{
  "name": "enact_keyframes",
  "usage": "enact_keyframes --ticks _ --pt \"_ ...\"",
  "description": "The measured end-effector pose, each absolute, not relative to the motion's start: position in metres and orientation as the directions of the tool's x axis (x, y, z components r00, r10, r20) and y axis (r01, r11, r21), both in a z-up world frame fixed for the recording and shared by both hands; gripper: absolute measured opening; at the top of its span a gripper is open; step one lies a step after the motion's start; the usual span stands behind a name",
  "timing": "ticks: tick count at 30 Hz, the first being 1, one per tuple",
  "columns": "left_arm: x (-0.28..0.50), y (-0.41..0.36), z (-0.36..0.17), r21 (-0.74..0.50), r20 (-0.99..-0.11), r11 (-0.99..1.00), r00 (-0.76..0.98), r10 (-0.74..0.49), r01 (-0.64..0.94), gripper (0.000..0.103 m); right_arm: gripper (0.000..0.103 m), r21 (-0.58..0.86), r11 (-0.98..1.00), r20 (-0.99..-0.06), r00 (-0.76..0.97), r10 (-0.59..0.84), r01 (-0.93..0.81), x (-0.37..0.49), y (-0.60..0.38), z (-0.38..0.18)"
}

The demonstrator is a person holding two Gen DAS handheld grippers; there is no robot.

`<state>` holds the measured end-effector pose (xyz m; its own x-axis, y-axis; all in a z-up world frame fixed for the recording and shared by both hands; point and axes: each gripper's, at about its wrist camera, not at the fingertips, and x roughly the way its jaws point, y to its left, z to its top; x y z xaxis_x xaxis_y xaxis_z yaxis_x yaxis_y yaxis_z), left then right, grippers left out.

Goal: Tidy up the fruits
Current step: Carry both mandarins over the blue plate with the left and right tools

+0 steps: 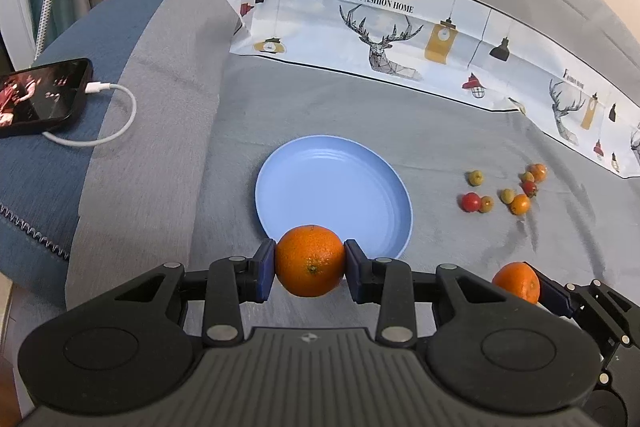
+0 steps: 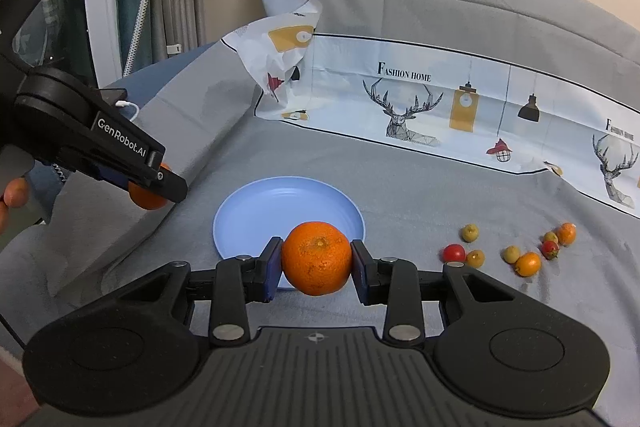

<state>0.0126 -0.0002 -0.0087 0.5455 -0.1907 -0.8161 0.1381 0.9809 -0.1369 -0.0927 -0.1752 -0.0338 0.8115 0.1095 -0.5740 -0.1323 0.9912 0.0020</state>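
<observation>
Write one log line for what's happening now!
left tool: holds orange | right tool: holds mandarin | blue plate: bare

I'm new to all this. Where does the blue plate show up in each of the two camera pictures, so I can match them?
Left wrist view: the blue plate lies at the centre, just beyond the orange gripped in the left tool.
Right wrist view: the blue plate lies left of centre, behind the orange gripped in the right tool.
Shared landmark: the deer-print "Fashion Home" cloth lies behind the plate in both.
</observation>
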Motion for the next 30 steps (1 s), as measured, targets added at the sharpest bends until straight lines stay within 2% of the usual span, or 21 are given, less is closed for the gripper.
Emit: enact_keyframes --ticks 22,30 --pt "0.12 -0.024 -0.077 -0.111 -0.876 0.982 0.452 -0.168 0.15 0.04 0.037 0.011 0.988 -0.686 0.718 0.119 -0.153 0.018 -0.171 -0.095" --pt "0.149 -0.032 -0.109 -0.038 -0.905 0.989 0.414 -0.094 0.14 0.04 0.037 -0.019 0.982 -0.731 0.672 0.115 -0.188 0.044 -0.161 -0.121"
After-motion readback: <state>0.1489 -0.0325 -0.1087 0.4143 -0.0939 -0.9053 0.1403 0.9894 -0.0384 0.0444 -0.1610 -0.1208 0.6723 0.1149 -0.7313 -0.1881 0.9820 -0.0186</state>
